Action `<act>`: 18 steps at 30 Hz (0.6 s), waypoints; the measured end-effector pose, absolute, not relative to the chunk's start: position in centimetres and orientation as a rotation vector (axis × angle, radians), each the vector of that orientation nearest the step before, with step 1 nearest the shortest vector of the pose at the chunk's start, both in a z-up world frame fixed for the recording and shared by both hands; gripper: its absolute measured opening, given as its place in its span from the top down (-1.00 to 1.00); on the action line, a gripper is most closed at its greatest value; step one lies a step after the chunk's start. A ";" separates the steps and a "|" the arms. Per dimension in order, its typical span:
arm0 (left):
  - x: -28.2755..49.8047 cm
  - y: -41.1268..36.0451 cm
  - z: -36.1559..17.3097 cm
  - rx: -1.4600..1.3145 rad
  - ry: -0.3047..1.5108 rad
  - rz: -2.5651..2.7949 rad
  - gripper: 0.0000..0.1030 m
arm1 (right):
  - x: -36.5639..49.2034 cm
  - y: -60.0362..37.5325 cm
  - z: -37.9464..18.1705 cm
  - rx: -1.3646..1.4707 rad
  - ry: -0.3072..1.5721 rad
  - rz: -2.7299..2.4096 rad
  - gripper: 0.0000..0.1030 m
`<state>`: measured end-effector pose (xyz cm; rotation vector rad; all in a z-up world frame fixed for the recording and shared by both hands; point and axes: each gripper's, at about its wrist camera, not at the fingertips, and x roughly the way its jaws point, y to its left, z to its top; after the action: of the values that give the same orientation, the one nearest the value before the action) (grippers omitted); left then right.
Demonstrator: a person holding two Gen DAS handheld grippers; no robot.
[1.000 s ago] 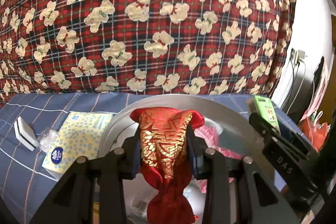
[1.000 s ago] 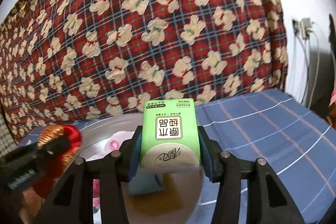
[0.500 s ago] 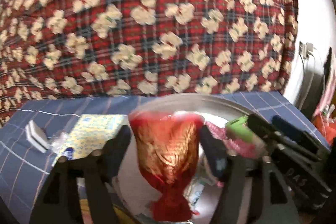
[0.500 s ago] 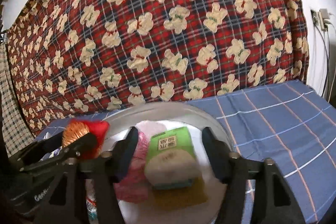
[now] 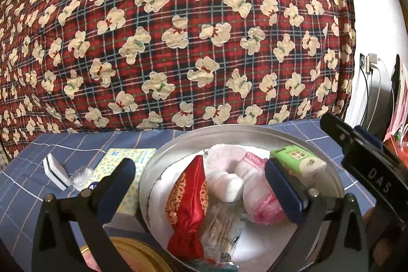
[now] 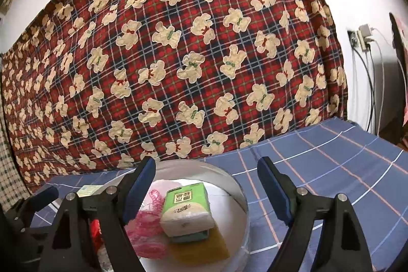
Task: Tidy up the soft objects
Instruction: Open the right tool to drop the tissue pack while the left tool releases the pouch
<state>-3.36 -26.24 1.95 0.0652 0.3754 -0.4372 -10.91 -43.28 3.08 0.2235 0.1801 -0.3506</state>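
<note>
Blue checked bed sheet [image 5: 23, 195] carrying a round metal basin [image 5: 255, 133]; left of basin, touching it, a yellow dotted packet [image 5: 119, 165], then crumpled clear wrapper [image 5: 80, 176] and small white box [image 5: 54, 171].

Home bedroom, teddy-print plaid quilt [image 5: 178, 42], blue checked bedsheet [image 6: 331, 157], wall charger [image 6: 363, 36]

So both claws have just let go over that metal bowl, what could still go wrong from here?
Mostly small things, I'd guess.

1. The green tissue pack sits on top of a sponge near the bowl's rim; a nudge could tip it out.

2. The open left gripper hangs right over the red pouch and pink sock, so a careless move could snag them.

3. The bowl looks crowded, so further items may spill.
</note>
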 end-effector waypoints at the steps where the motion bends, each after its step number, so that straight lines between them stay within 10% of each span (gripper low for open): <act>1: -3.5 -26.2 1.9 0.067 0.372 -0.435 -0.99 | -10.9 -43.2 3.1 0.216 0.177 -0.358 -0.63; 18: -7.3 -24.1 1.5 0.145 0.261 -0.396 -1.00 | -14.2 -41.0 3.6 0.096 -0.051 -0.496 -0.86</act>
<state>-7.34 -24.08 1.47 0.1450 0.2612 -0.3961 -14.23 -40.98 3.64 0.0957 -0.0508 -0.4960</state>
